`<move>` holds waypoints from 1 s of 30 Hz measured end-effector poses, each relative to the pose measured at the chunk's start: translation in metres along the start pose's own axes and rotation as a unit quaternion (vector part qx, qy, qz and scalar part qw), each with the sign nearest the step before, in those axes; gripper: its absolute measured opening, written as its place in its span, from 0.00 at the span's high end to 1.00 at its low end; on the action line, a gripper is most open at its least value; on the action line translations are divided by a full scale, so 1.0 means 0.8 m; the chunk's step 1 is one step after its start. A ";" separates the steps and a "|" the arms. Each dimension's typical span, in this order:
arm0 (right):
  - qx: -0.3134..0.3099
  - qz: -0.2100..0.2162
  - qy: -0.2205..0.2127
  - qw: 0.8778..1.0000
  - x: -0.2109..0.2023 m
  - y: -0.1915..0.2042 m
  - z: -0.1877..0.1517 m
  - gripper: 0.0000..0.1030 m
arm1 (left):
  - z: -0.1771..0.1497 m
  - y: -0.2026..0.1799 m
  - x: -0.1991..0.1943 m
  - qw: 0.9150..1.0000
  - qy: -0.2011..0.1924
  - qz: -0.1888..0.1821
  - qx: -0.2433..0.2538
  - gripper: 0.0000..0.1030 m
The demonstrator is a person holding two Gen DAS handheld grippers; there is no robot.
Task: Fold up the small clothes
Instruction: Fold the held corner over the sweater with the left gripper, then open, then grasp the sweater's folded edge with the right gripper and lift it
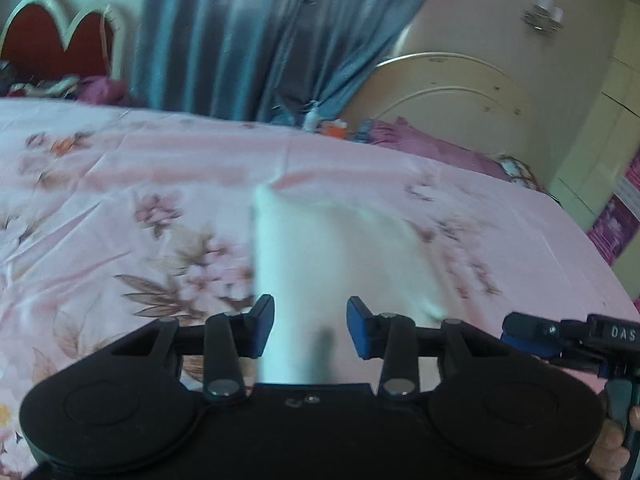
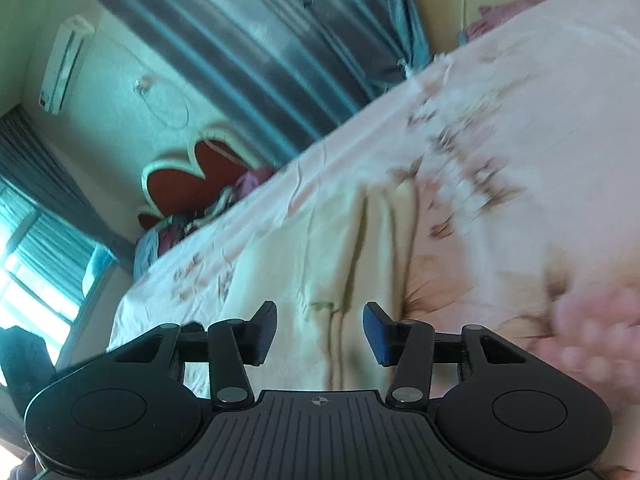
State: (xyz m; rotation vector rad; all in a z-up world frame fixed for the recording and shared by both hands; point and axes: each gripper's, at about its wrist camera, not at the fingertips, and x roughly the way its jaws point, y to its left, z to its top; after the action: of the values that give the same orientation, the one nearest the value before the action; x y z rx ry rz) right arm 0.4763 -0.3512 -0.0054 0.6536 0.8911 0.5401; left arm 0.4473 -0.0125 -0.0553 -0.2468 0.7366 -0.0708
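A small white garment [image 1: 332, 260] lies on the pink floral bed sheet [image 1: 120, 184], blurred, stretching away from my left gripper [image 1: 311, 320]. The left jaws stand apart over the garment's near end, and the pads do not press on it. In the right wrist view the same cloth looks cream [image 2: 320, 248], with long creases, and runs under my right gripper [image 2: 320, 330], whose jaws are also apart and hold nothing. The right gripper [image 1: 520, 330] shows at the left wrist view's right edge, close beside the garment.
A blue-grey curtain [image 1: 248, 40] hangs behind the bed. A red heart-shaped headboard [image 1: 60, 36] is far left and a cream headboard [image 1: 448, 88] far right. Purple bedding [image 1: 432, 144] lies at the far edge. A hand [image 1: 616, 440] grips the right tool.
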 end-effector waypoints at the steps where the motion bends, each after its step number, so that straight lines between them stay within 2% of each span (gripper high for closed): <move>1: 0.001 0.000 0.007 1.000 0.010 0.002 0.000 0.53 | 0.001 0.006 0.006 1.000 0.003 -0.001 -0.007 0.67; 9: 0.007 -0.019 0.038 0.999 0.064 0.003 0.005 0.53 | -0.030 0.038 0.031 0.999 0.049 -0.003 -0.020 0.69; 13: 0.018 -0.019 0.045 0.999 0.077 0.003 0.007 0.53 | -0.028 0.047 0.027 0.998 0.051 -0.024 -0.025 0.69; 16: 0.020 -0.023 0.047 0.998 0.085 0.005 0.007 0.53 | -0.016 0.055 0.017 0.999 0.022 -0.039 -0.009 0.72; 17: 0.017 -0.027 0.046 0.998 0.089 0.008 0.008 0.56 | -0.012 0.058 0.017 0.999 0.019 -0.043 -0.009 0.72; 19: 0.006 -0.040 0.052 0.998 0.097 0.013 0.007 0.72 | -0.004 0.064 0.020 0.998 0.013 -0.058 -0.008 0.71; 22: -0.010 -0.051 0.051 0.997 0.102 0.020 0.005 0.89 | 0.002 0.062 0.035 0.997 0.027 -0.077 0.008 0.69; 26: -0.060 -0.063 0.026 0.996 0.086 0.048 0.007 0.91 | 0.009 0.045 0.031 0.996 0.021 -0.078 0.044 0.72; 28: -0.078 -0.061 0.009 0.995 0.066 0.062 0.012 0.91 | 0.014 0.036 0.019 0.994 0.004 -0.099 0.052 0.72; 30: -0.104 -0.081 0.002 0.991 0.047 0.069 0.014 0.91 | 0.019 0.016 0.015 0.991 0.004 -0.115 0.075 0.72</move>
State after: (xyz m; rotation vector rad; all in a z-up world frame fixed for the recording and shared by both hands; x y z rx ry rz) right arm 0.4965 -0.2914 0.0192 0.3874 0.8703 0.4806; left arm 0.4666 0.0012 -0.0555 -0.1865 0.7057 -0.3446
